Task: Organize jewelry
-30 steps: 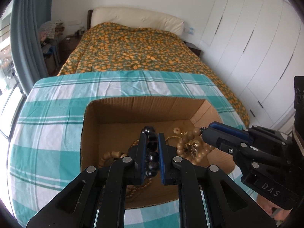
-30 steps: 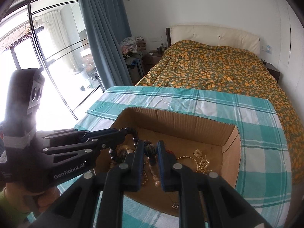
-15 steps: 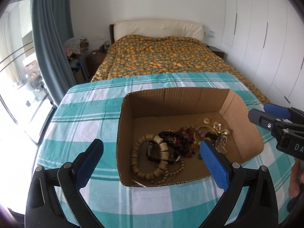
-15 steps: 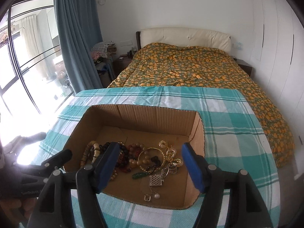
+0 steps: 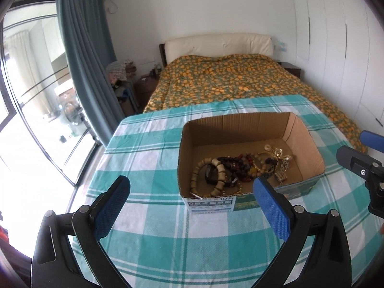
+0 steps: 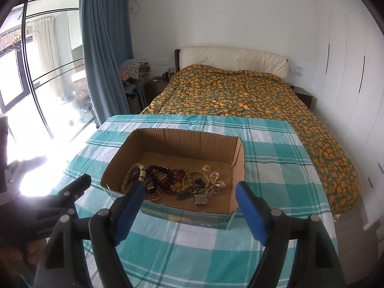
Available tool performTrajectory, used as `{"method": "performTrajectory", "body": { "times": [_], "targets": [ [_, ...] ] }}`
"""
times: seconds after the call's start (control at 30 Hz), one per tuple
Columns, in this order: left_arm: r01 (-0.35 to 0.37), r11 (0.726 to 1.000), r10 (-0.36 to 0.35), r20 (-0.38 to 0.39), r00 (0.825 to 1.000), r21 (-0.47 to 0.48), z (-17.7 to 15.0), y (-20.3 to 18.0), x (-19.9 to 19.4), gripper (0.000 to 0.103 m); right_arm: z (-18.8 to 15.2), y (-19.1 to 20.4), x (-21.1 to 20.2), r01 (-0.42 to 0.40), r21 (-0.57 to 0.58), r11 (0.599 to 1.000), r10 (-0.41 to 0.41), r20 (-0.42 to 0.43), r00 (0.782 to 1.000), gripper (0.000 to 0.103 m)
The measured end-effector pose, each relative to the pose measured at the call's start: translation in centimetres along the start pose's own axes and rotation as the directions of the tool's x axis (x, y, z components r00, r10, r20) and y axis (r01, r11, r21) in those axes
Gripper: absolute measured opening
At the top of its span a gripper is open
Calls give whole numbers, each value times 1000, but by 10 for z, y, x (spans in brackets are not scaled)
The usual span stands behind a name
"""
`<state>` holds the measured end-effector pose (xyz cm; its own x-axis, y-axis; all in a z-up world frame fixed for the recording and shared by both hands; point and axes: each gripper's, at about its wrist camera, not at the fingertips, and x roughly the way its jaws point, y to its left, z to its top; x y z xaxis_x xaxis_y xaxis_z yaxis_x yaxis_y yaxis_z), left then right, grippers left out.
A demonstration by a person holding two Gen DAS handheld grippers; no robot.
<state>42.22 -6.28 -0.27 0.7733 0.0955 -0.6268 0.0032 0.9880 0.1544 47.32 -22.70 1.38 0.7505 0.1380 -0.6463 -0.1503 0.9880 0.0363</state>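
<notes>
An open cardboard box [image 5: 302, 134] [image 6: 237, 153] stands on the teal checked tablecloth. Inside lies a heap of jewelry: a pale wooden bead bracelet [image 5: 217, 170] [image 6: 136, 170], dark and red bead bracelets [image 5: 236, 164] [image 6: 165, 175], and gold pieces [image 5: 276, 156] [image 6: 213, 177]. My left gripper [image 5: 192, 189] is open and empty, held back in front of the box. My right gripper [image 6: 189, 194] is open and empty, also drawn back before the box; it shows at the right edge of the left wrist view [image 5: 360, 158].
The table with the checked cloth [image 5: 156, 228] [image 6: 276, 168] ends at a bed with an orange patterned cover [image 5: 228, 79] [image 6: 240, 91]. A blue curtain [image 6: 105, 48] and a glass door are at the left. White wardrobes [image 5: 336, 48] line the right wall.
Both grippers held a dark bead bracelet over the box a second ago. They opened, the bracelet now lies in the box, and both grippers have pulled back and up.
</notes>
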Motion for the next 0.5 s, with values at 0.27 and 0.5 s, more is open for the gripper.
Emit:
{"method": "performTrajectory", "body": {
  "times": [0.27,0.5],
  "targets": [
    [12,1000,-12,-18,1000,-23,-8,3,-22,102,-7,-1,-24,12,15,1000,-12,13,1000,80],
    [-25,1000,25,-6,1000,1,-20,3,-41,102,-16,8,-46,31,-7,999,-31,22,999,81]
  ]
}}
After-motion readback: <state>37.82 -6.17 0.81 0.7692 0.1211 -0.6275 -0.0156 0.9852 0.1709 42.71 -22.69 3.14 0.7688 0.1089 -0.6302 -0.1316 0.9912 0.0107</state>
